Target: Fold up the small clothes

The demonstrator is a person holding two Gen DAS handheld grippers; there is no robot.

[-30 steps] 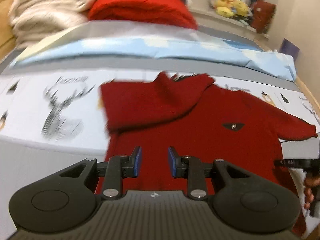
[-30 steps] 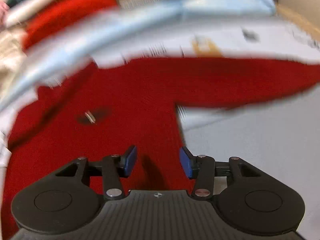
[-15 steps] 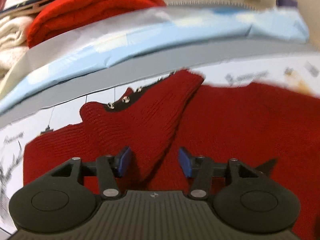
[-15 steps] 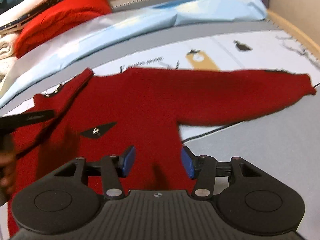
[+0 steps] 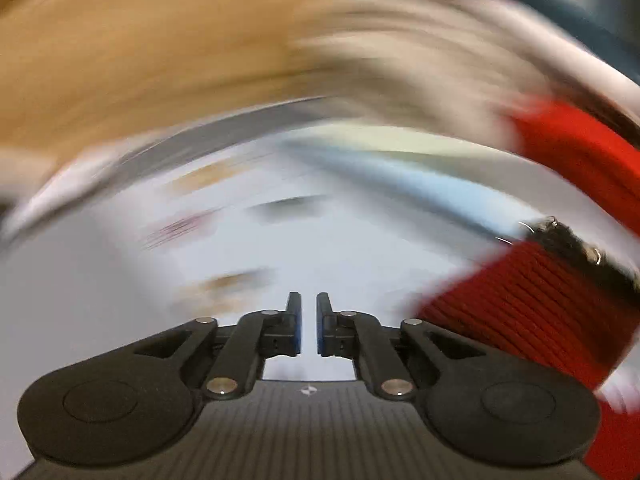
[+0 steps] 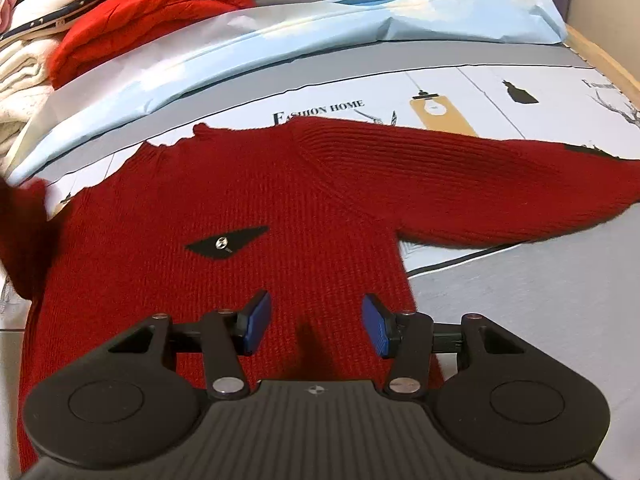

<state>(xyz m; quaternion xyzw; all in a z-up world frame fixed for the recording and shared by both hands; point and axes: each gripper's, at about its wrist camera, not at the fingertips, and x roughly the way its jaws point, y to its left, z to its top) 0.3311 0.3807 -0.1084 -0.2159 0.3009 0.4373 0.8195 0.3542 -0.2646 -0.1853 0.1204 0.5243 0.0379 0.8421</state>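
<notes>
A small dark red knit sweater (image 6: 248, 208) with a black diamond patch (image 6: 226, 243) lies flat on the printed bed sheet (image 6: 520, 92), its right sleeve (image 6: 500, 184) stretched out to the right. My right gripper (image 6: 316, 324) is open and empty, just above the sweater's lower body. In the blurred left wrist view, my left gripper (image 5: 308, 322) is nearly shut with a narrow gap and holds nothing, over bare sheet. A red knit piece with a dark studded edge (image 5: 532, 304) shows at its right.
A light blue folded sheet (image 6: 360, 28) lies behind the sweater. A bright red folded garment (image 6: 152, 16) and cream blankets (image 6: 20, 76) are stacked at the back left. A wooden bed edge (image 6: 600, 56) runs along the right.
My left gripper swung fast to the left off the sweater and its jaws closed to a narrow gap. The folded left sleeve no longer lies across the sweater. My right gripper stayed open and nearly still.
</notes>
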